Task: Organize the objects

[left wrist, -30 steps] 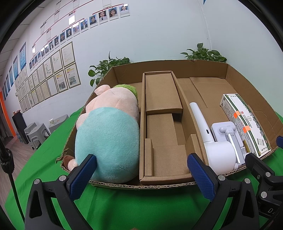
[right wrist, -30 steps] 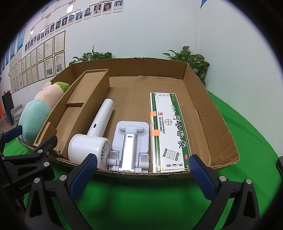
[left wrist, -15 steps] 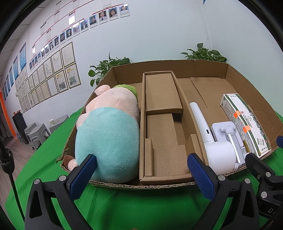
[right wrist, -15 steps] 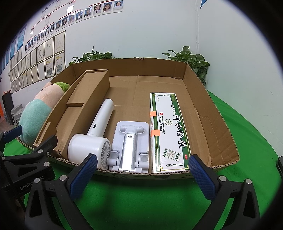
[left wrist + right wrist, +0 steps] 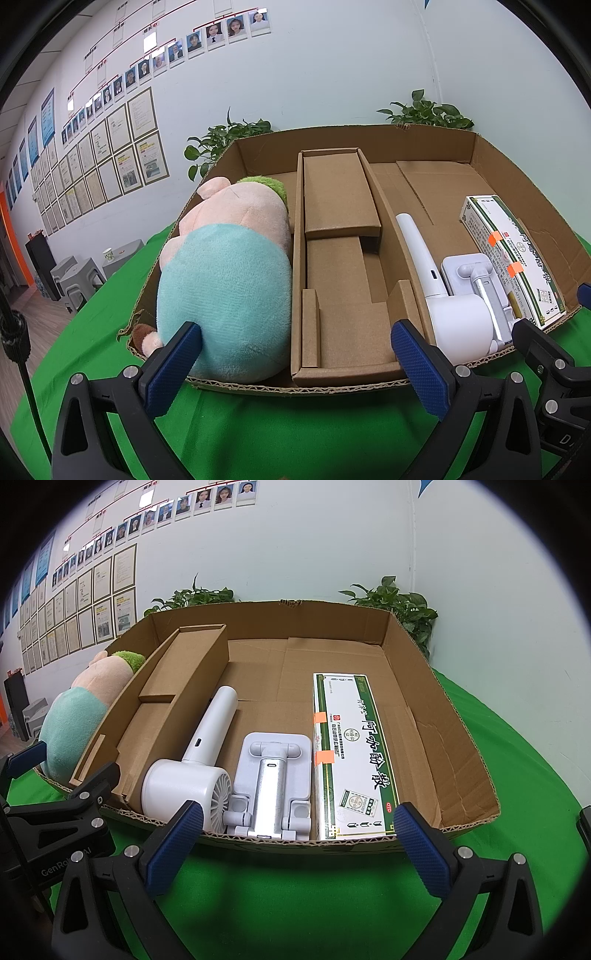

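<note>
A shallow cardboard box (image 5: pixel 369 140) (image 5: pixel 461 746) lies on the green table. In its left section lies a plush toy (image 5: pixel 229 280) (image 5: pixel 74 712) in teal and pink. A cardboard insert (image 5: pixel 340 229) (image 5: pixel 177 679) fills the middle. To the right lie a white handheld fan (image 5: pixel 454 317) (image 5: pixel 192 775), a folded grey phone stand (image 5: pixel 480 280) (image 5: pixel 273 771) and a green-and-white carton (image 5: pixel 513 254) (image 5: pixel 351 746). My left gripper (image 5: pixel 295 373) is open in front of the box's near wall. My right gripper (image 5: pixel 295 849) is open too, before the fan, stand and carton. Both hold nothing.
Green cloth (image 5: pixel 535 757) covers the table around the box. Potted plants (image 5: pixel 225 136) (image 5: pixel 399 605) stand behind the box against the white wall. Grey stools (image 5: pixel 77 277) stand on the floor at far left. The other gripper's black body (image 5: pixel 48 834) (image 5: pixel 554 373) shows beside each view.
</note>
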Demonstrator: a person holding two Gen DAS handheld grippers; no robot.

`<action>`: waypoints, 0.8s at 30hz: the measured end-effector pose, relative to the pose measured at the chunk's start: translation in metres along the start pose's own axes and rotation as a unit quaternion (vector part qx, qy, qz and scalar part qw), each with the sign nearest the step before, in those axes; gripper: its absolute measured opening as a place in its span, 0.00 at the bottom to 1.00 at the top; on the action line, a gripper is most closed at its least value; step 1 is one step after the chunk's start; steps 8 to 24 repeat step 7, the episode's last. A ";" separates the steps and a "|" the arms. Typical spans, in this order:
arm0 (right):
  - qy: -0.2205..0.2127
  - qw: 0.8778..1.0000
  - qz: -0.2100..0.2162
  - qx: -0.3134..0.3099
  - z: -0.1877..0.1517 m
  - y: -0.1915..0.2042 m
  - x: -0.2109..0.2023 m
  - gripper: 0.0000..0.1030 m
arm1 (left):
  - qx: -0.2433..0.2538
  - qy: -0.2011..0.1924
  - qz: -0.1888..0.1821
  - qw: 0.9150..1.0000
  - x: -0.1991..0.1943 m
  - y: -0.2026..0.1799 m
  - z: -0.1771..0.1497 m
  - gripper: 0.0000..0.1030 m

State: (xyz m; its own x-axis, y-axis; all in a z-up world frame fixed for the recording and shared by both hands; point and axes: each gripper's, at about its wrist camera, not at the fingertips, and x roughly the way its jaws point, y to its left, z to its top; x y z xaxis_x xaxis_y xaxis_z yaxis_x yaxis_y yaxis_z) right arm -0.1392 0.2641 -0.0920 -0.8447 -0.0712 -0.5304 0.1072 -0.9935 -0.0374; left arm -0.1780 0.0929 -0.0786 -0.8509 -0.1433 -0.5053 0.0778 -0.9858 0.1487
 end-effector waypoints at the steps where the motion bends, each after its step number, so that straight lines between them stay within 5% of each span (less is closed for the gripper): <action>1: 0.000 1.000 0.000 0.000 0.000 0.000 0.000 1.00 | 0.000 0.000 0.000 1.000 0.000 0.000 0.000 1.00; 24: 0.000 1.000 0.000 0.000 0.000 0.000 0.000 1.00 | 0.000 -0.001 0.000 1.000 0.002 0.000 0.000 1.00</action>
